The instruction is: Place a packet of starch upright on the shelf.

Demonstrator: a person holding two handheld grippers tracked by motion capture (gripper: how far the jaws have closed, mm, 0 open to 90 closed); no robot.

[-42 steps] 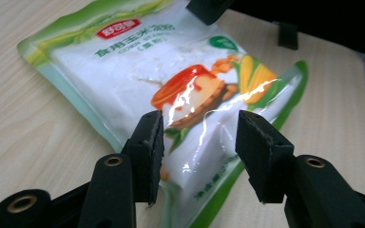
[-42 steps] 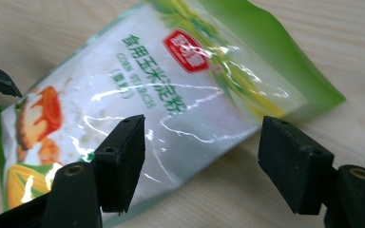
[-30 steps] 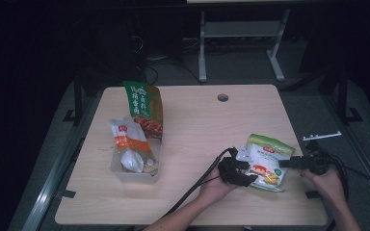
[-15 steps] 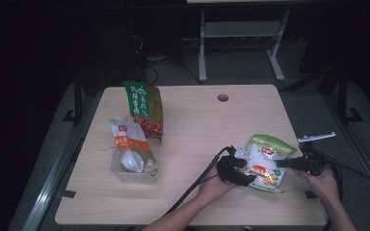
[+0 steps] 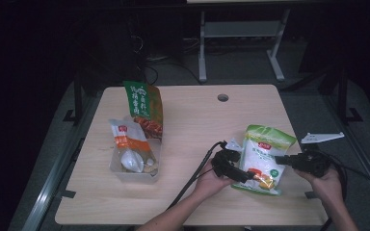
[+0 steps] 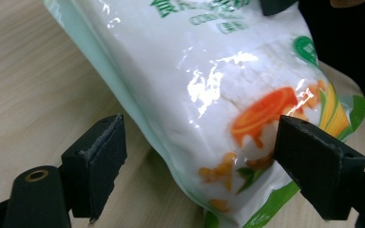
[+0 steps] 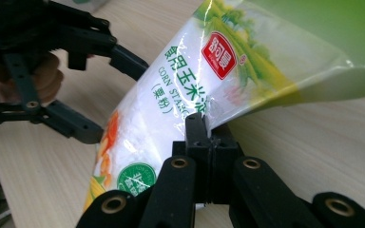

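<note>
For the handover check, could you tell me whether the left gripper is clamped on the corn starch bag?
No, the left gripper has its pads standing apart on either side of the corn starch bag.

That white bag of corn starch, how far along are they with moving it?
Done: the right gripper has pinched the corn starch bag by its edge, and the left gripper has just opened, its fingers standing off the bag. In hand: the bag hangs tilted from that pinch. Left, probably: carrying it to the clear bin, where two other packets sit.
</note>
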